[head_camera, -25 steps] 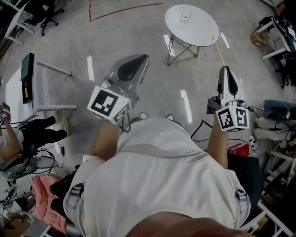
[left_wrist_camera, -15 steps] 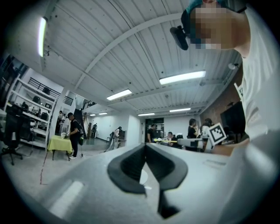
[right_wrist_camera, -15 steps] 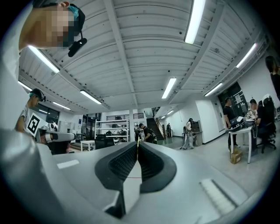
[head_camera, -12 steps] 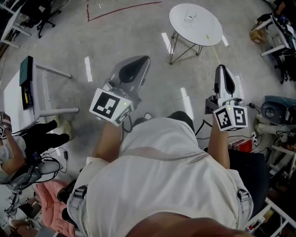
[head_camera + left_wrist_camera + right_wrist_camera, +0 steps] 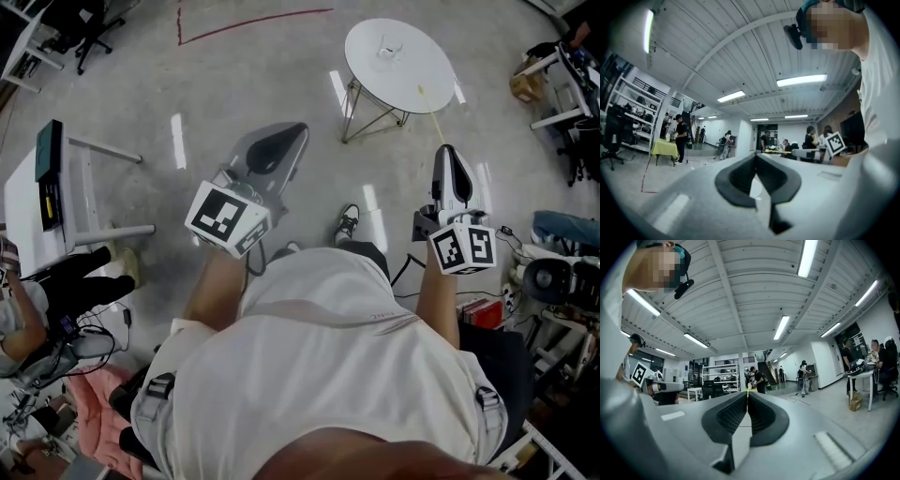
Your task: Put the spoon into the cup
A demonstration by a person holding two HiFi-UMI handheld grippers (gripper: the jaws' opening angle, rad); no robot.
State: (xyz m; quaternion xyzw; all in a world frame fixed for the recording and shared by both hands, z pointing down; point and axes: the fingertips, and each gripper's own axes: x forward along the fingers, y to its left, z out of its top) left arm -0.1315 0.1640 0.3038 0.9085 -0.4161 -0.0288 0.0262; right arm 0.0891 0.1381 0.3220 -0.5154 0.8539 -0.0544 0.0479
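A round white table [image 5: 427,75] stands on thin metal legs ahead of me in the head view. A small clear cup [image 5: 388,45] sits on its far part. A tiny yellowish thing [image 5: 419,89] lies near its front edge, too small to identify as the spoon. My left gripper [image 5: 289,129] is held out level over the floor, well short and left of the table, jaws together and holding nothing. My right gripper [image 5: 447,150] is just short of the table's near right edge, also shut with nothing in it. In the left gripper view the fingertips [image 5: 756,155] meet.
A white desk [image 5: 28,211] with a dark device stands at the left, a seated person beside it. Boxes, cables and equipment crowd the right edge [image 5: 562,272]. A red line [image 5: 244,19] marks the concrete floor. My shoe [image 5: 347,223] shows below the grippers.
I have stepped toward the round table, which now sits lower and nearer in the head view. Both grippers have travelled forward with me, still shut.
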